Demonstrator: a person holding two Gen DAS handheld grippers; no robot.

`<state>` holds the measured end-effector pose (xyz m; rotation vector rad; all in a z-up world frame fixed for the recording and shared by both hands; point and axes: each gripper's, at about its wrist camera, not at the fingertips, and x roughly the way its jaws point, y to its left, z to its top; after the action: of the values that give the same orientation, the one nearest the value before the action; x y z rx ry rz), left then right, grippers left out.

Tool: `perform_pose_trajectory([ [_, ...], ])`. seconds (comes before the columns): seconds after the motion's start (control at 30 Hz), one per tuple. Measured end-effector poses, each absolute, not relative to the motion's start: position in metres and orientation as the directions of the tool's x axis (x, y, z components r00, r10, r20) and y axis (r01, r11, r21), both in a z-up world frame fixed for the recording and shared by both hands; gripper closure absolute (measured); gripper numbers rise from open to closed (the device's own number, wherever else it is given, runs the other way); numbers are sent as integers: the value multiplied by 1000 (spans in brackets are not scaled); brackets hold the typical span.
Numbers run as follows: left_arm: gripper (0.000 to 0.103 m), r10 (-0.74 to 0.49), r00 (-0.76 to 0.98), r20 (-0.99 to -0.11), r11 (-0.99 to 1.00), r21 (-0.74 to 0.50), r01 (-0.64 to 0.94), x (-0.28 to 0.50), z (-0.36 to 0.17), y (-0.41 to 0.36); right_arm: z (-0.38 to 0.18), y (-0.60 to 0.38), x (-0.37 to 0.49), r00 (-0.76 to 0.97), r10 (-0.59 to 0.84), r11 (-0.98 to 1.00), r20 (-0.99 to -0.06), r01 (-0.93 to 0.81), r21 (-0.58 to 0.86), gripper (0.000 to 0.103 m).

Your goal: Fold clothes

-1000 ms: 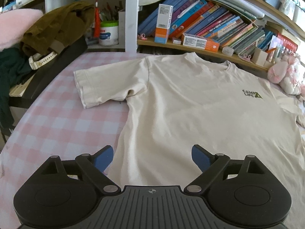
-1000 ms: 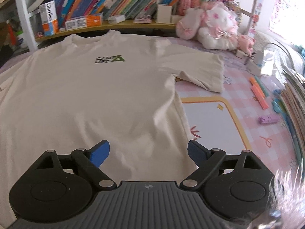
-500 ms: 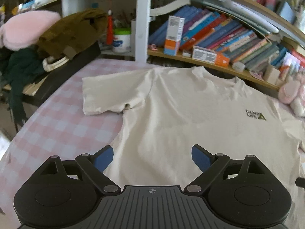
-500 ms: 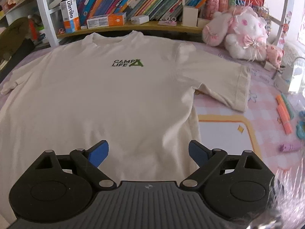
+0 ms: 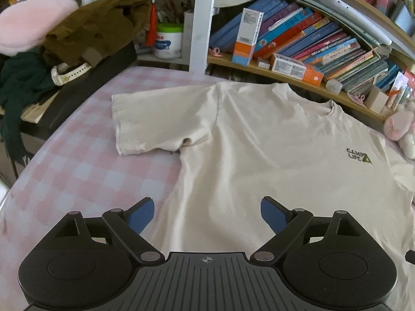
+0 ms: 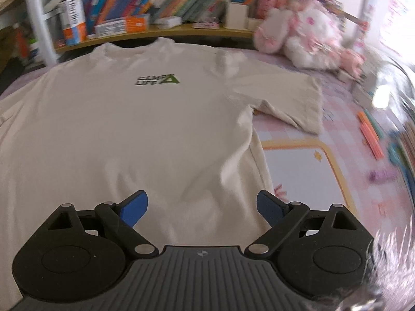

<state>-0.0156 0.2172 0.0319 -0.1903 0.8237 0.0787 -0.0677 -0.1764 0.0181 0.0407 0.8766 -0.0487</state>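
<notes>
A cream T-shirt (image 5: pixel 259 155) with a small green "CAMP LIFE" logo lies flat, front up, on a pink checked surface (image 5: pixel 77 168). It also shows in the right wrist view (image 6: pixel 129 129). Its left sleeve (image 5: pixel 155 121) and right sleeve (image 6: pixel 285 98) are spread out. My left gripper (image 5: pixel 206 213) is open and empty above the shirt's lower left part. My right gripper (image 6: pixel 201 207) is open and empty above the shirt's lower right part.
A bookshelf (image 5: pixel 298 51) with books and boxes runs behind the collar. Dark clothes and a watch (image 5: pixel 70 72) sit on a black stand at the left. Pink plush toys (image 6: pixel 306 41), a white mat (image 6: pixel 303 173) and orange pens (image 6: pixel 371 134) lie at the right.
Both grippers have drawn back and up from the shirt, so more of it shows. The right view has turned a little and is blurred. Both stay open.
</notes>
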Motion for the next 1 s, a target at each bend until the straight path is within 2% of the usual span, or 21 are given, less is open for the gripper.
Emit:
perform_pose_trajectory([
  [0.07, 12, -31, 671, -740, 976, -167, -139, -10, 27, 232, 19, -164, -72, 643, -43, 995, -765, 94, 22, 5],
  [0.2, 12, -88, 649, -756, 954, -250, -163, 4, 17, 260, 20, -140, -80, 644, -83, 990, -761, 143, 13, 5],
  [0.57, 15, -219, 651, -726, 818, -501, -283, 42, -2, 319, 20, -106, -100, 625, -169, 971, -762, 238, -21, 5],
  [0.73, 24, -226, 659, -718, 747, -561, -356, 52, -14, 339, 20, -101, -102, 614, -188, 966, -766, 257, -31, 5],
  [0.93, 36, -230, 710, -665, 570, -684, -455, 52, -27, 366, 24, -98, -103, 616, -206, 962, -760, 268, -43, 5],
  [1.0, 36, -229, 724, -651, 512, -713, -479, 53, -31, 372, 24, -99, -104, 614, -211, 961, -760, 274, -45, 5],
])
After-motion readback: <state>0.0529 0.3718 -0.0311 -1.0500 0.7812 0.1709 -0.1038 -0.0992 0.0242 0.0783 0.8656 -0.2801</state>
